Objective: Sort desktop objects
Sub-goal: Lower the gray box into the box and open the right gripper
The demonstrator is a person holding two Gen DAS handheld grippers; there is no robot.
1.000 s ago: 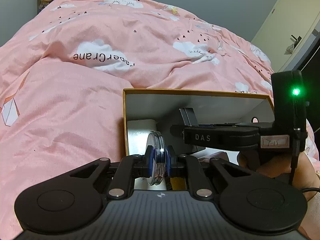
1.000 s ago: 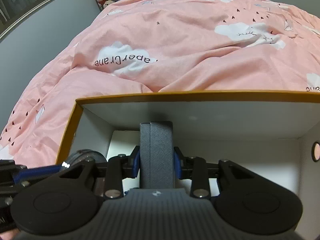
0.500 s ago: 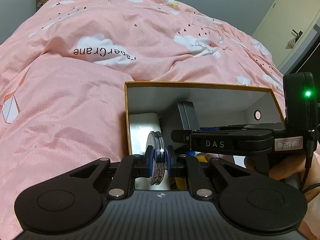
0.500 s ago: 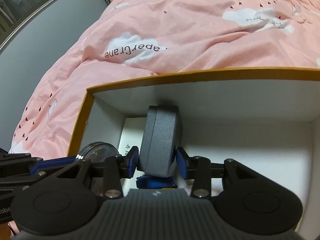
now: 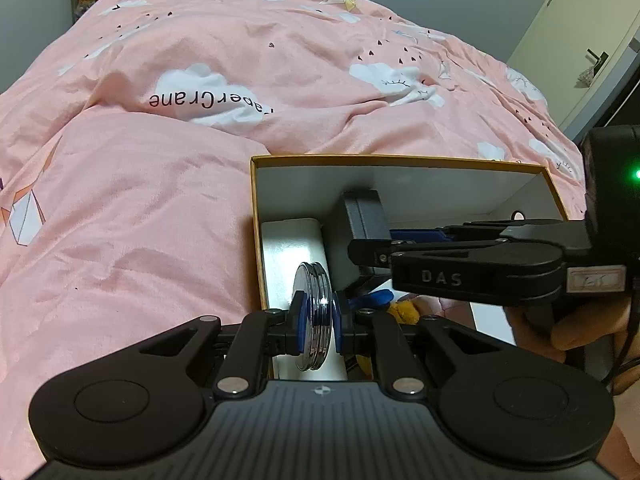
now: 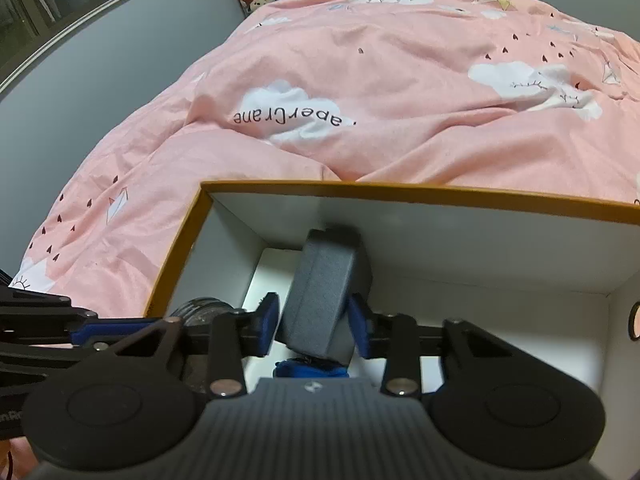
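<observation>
Tilting between the closing jaws of the right gripper, the grey case is seen low inside the box, its long axis leaning rightward; earlier it was gripped upright. A metal disc is clamped on edge by the left gripper at the box's left wall.
</observation>
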